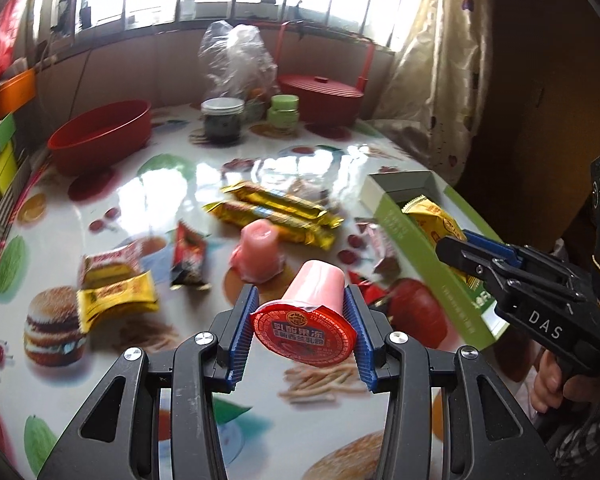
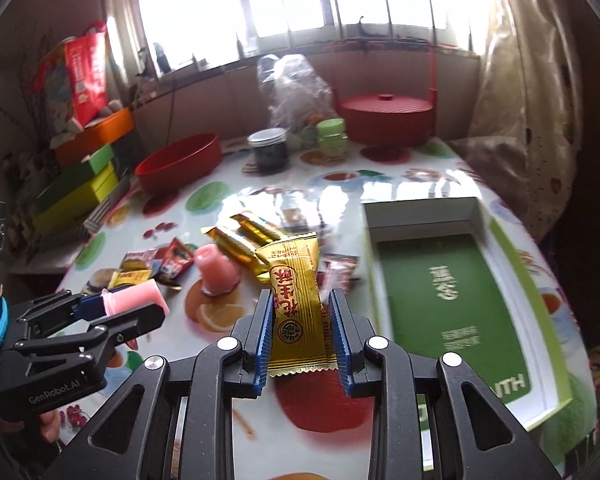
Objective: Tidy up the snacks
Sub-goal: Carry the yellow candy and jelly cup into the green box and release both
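Note:
My left gripper is shut on a pink jelly cup with a red foil lid, held above the table; it also shows in the right wrist view. My right gripper is shut on a gold snack packet, held just left of the open green box. In the left wrist view the right gripper holds that packet over the green box. A second pink jelly cup stands upside down on the table. Gold bars and small packets lie around it.
A red bowl stands at the back left. A dark jar, a green jar, a clear plastic bag and a red lidded basket stand at the back. Coloured boxes are stacked beyond the left table edge.

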A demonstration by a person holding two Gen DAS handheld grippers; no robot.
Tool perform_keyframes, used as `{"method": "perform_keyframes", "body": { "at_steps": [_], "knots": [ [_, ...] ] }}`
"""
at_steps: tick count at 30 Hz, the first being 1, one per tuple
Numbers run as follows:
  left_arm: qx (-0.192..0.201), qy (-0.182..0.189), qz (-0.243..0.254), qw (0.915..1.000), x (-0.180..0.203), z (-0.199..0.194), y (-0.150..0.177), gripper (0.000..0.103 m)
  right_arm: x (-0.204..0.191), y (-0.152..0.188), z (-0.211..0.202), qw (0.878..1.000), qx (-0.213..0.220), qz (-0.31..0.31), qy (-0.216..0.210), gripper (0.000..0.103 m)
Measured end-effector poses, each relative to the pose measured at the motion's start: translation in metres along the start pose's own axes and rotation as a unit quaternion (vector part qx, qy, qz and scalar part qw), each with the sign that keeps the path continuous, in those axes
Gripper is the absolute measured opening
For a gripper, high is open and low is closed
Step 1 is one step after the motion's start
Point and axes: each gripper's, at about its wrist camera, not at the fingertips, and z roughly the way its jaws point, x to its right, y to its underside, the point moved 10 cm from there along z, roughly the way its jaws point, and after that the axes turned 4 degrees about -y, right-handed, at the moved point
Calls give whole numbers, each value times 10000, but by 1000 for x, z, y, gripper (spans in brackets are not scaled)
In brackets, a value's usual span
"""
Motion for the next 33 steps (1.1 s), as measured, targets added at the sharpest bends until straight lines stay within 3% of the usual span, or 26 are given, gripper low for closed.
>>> {"method": "perform_keyframes", "body": {
  "at_steps": [22,33],
  "knots": [
    [-199,1036,558,9929,116,39,-26,45,109,28,-32,9912,8,837,1021,26],
    [-476,1224,952,9868,165,66,-19,45,134,47,-33,9873,-198,788,1368,26]
  ]
}}
